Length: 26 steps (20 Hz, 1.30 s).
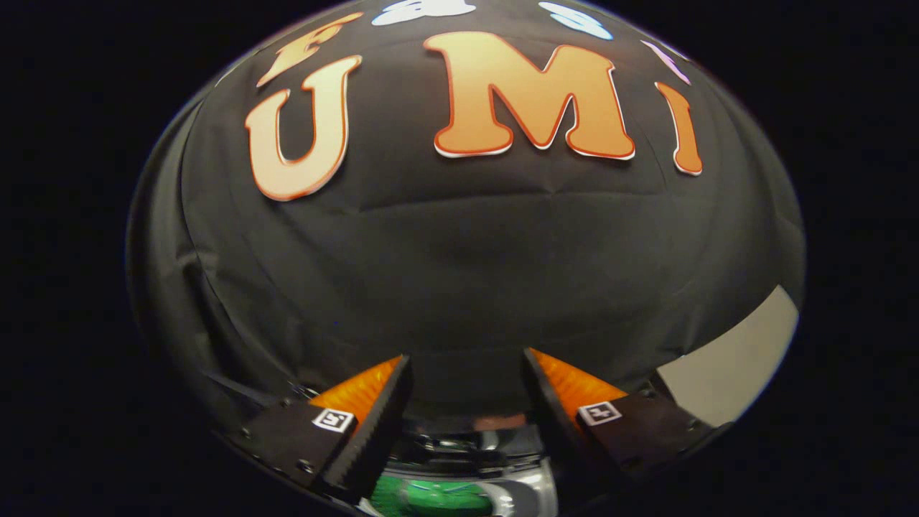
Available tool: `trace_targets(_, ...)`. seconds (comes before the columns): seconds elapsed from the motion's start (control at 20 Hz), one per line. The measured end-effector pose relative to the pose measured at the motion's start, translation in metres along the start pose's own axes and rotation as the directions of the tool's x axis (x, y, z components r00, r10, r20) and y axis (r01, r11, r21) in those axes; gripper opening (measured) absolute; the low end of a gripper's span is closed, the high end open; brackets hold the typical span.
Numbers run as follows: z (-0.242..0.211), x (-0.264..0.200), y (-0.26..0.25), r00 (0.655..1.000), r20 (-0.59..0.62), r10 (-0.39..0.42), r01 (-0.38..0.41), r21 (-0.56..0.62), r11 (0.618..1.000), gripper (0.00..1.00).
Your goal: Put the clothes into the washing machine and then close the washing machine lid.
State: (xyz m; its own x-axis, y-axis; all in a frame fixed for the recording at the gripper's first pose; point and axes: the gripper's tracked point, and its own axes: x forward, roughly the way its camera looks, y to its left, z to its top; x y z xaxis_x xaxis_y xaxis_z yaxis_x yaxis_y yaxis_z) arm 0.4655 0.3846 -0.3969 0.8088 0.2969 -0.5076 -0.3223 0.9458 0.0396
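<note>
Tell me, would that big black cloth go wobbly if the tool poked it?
Probably yes: the black cloth shows creases and folds, so it looks soft and would likely dent and ripple. Its matte surface suggests it isn't slippery. The tool is open, holding nothing, with the cloth beyond its fingers.

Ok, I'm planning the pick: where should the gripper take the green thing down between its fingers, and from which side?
Only a sliver of the green thing shows, beside a shiny curved rim, below the open gripper. Probably come straight down and pinch its exposed top; its shape is too hidden to say more.
</note>
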Motion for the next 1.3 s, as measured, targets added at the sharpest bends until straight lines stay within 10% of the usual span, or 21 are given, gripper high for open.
trace_targets(1.3,-0.081,-0.134,0.002,0.992,0.121,0.027,-0.028,0.007,1.0,0.97)
